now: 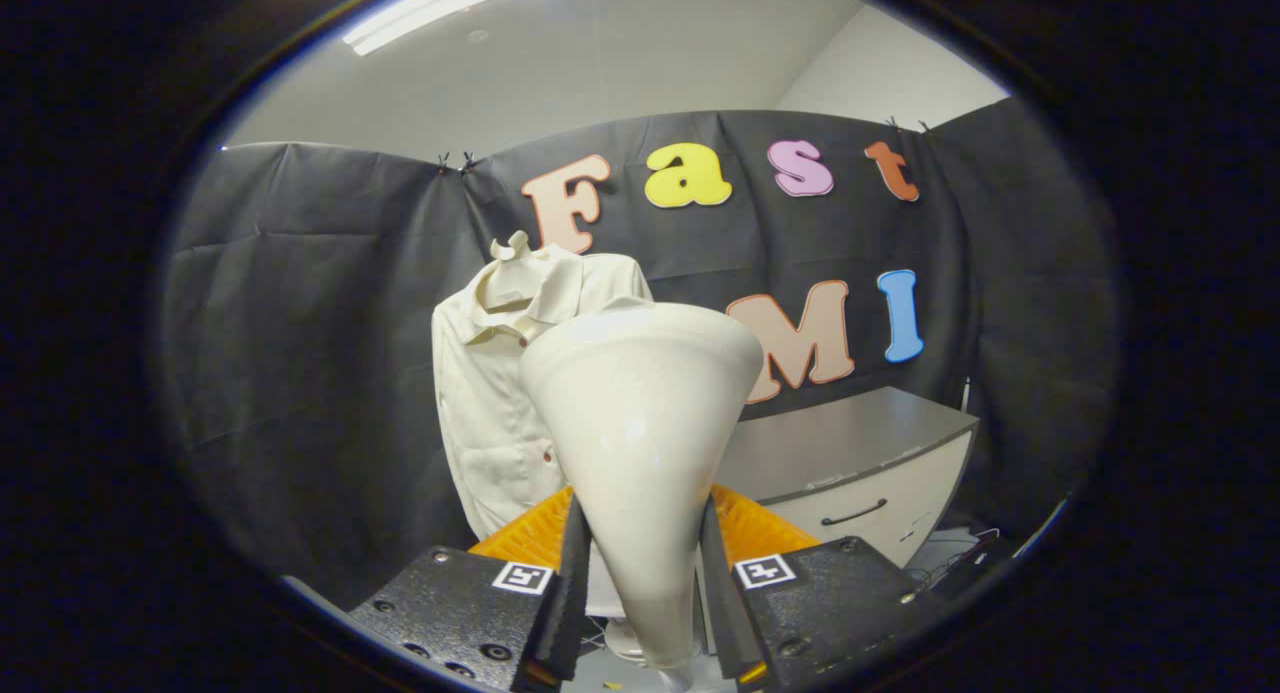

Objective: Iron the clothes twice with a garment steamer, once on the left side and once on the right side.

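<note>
Garment steamer point(640, 423): its cream, funnel-shaped head is clamped between both fingers of the gripper point(640, 593), the narrow neck pinched at the pads and the wide mouth flaring upward and forward. The jaws stand narrow, closed against the neck on either side.

Cream shirt point(500, 393): hangs upright against the booth wall beyond the fingers, collar at the top, small dark buttons visible down the placket. The steamer head overlaps part of the shirt from this angle, so the side behind it is hidden.

Grey cabinet point(860, 463): stands beside the shirt, on the other side of the steamer head, with a dark handle on its front.

Assessment of progress: the tool is in hand, so pick-up appears complete. The steamer head looks apart from the fabric, not touching it, though the exact gap cannot be judged. Nothing on the cloth indicates whether either pass has been made; no steam is visible. Judged from this position, both the left-side and right-side strokes are probably outstanding.
</note>
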A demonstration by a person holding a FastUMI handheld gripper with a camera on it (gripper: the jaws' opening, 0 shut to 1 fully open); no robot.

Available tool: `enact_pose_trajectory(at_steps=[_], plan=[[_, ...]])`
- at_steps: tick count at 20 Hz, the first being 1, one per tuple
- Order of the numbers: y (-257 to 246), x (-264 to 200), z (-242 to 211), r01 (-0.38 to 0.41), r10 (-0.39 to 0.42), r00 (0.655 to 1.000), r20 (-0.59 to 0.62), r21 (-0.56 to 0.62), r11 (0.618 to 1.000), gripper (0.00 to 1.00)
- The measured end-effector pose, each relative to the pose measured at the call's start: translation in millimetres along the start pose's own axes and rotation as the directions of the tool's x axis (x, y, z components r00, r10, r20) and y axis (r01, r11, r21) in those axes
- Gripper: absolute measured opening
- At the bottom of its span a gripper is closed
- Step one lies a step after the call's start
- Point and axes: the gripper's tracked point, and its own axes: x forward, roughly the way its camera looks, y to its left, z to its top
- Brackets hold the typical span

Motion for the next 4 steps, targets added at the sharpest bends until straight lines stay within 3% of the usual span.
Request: enact_pose_trajectory(at_steps=[4], plan=[[8.2,6.5,1.3,-0.009,0.009,1.0,-0.005,0.007,1.0,0.52]])
